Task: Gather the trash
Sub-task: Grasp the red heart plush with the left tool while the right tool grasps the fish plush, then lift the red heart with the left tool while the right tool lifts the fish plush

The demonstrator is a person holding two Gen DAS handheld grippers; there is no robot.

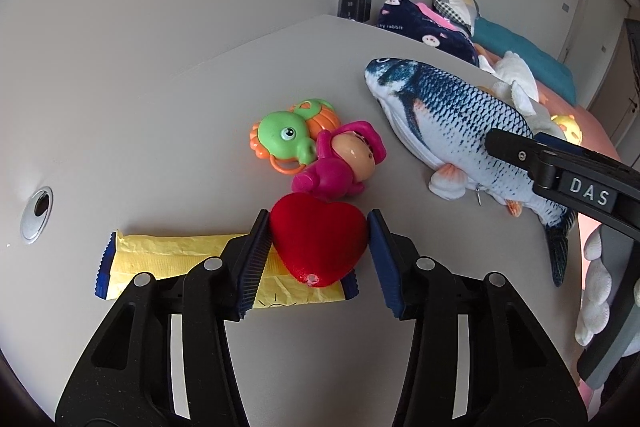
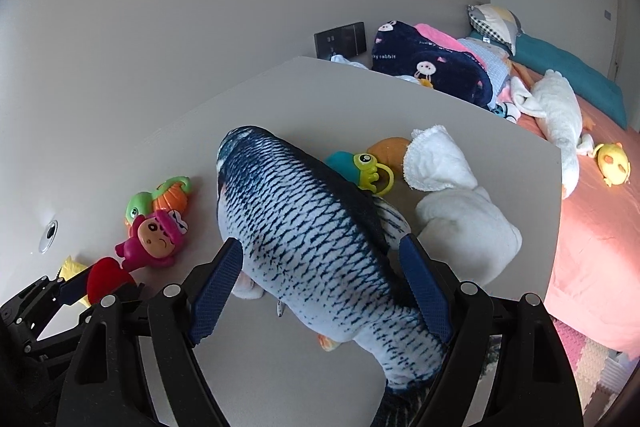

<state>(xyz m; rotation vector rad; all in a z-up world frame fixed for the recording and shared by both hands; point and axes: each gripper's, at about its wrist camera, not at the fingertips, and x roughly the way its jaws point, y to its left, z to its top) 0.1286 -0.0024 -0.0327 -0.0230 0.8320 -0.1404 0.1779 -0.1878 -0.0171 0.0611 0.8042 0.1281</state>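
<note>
Far left on the grey table [image 1: 160,147], only a cable grommet [image 1: 37,214] set into the top. Next to it, the trash itself: a yellow wrapper [image 1: 172,255] with blue serrated ends, lying flat and crinkled, pinned at its right end under a red heart [image 1: 320,243]. Hard to lift free while weighted like that, probably. Hence the left gripper [image 1: 318,217] held low over that spot, straddling the heart, jaws spread to its width and pads right against its two sides. Squeezing or merely flanking, cannot tell. Likely meant to clear the heart off the wrapper first.

Just beyond the heart, a pink monkey toy [image 1: 344,163] touching a green and orange turtle toy [image 1: 284,137] — toys, not rubbish, so presumably left alone.

Further right, a plush fish [image 1: 448,115] stretched along the table. Over its tail half, the right gripper [image 2: 320,243], jaws wide apart on either side of the body, nothing clamped — poised, it seems, to move or steady the fish. Behind the fish, a small frog toy [image 2: 364,167] and a white plush [image 2: 460,219] near the table's right edge.
</note>
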